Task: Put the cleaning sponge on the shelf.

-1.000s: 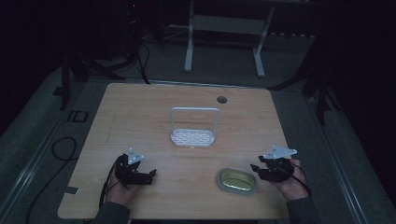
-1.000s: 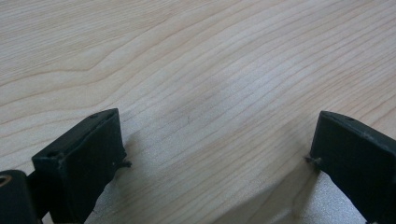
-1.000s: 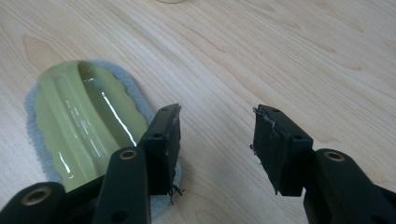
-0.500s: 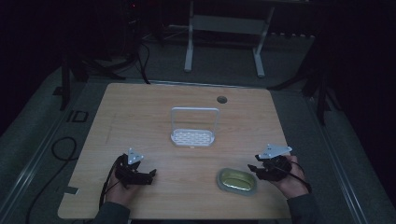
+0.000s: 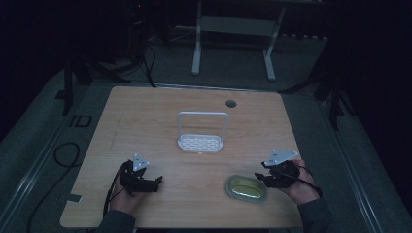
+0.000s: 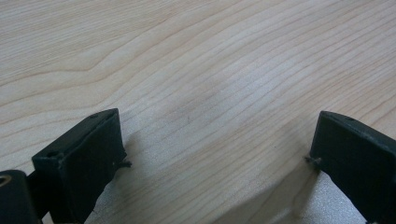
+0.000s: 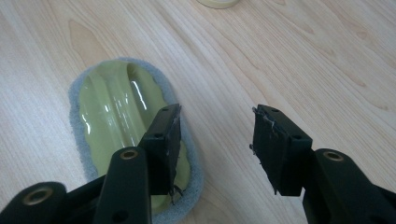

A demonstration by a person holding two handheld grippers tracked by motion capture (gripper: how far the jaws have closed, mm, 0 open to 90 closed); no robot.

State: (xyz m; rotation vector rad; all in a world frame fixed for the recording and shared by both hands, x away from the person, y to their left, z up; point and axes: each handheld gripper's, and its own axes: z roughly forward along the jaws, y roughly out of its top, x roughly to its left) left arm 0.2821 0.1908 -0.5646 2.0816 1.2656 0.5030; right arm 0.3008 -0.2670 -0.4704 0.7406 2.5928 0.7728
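from the high view, the wooden counter (image 5: pixel 145 116) carried a white rack (image 5: pixel 201 141) near its middle and a yellow oval sponge (image 5: pixel 246 188) near the front edge, toward the right corner. the right gripper (image 5: pixel 275 175) sat just right of it; the left gripper (image 5: pixel 142 180) rested well apart, toward the front left corner.

in the left gripper view, the jaws stood wide open over bare wood, holding nothing.

in the right gripper view, the jaws were open and empty, with the sponge (image 7: pixel 116 107) left of the gap, its long axis running roughly along the jaws. the right hand was clearly nearer.
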